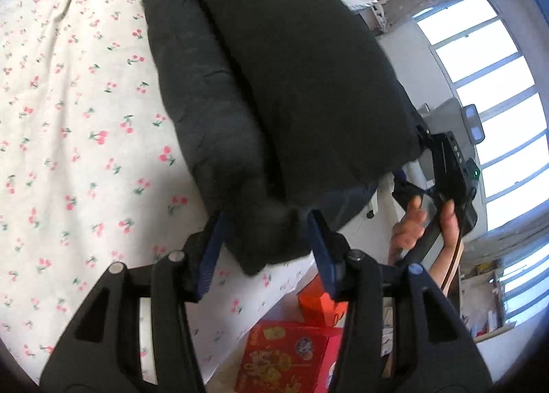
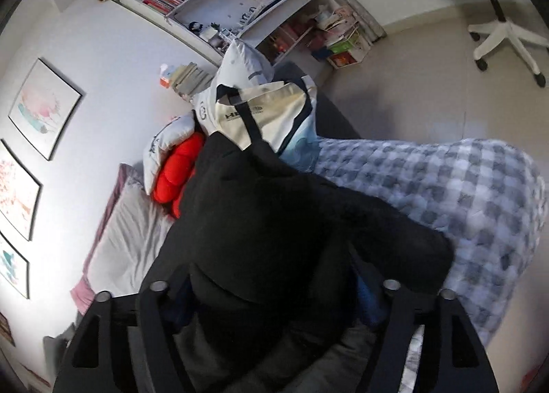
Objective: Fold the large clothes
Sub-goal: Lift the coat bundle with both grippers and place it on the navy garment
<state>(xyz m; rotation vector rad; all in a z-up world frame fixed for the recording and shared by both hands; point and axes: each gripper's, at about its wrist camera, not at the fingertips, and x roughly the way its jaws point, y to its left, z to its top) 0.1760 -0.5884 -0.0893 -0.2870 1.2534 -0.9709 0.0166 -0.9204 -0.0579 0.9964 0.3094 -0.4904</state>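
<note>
- A large black padded garment (image 1: 291, 60) lies along the right part of a bed (image 1: 68, 118) with a cherry-print sheet, already doubled lengthwise into two thick rolls that run from the near edge toward the far end.
- The left gripper (image 1: 266, 242) has its blue-padded fingers (image 1: 212, 245) set about halfway apart, on either side of the garment's near corner; the cloth bulges between them, but whether the pads actually press it cannot be told.
- The right gripper (image 2: 274, 300), seen at the right of the left-wrist view in a person's hand (image 1: 411, 228), sits at the garment's right-hand near corner. In its own view black cloth fills the space between its wide-set fingers, which are mostly hidden; a firm grip cannot be confirmed.
- Far beyond the garment stand a cream tote bag (image 2: 264, 111), a red cushion (image 2: 178, 173) and a checked blanket (image 2: 446, 187).
- Judged from this, the step in hand is setting down the near end after a lengthwise fold.
- The next move likely calls for letting both corners go cleanly, then taking the near end again and carrying it toward the far end to halve the length, keeping the two rolls stacked so the bulky padding does not spring open.
</note>
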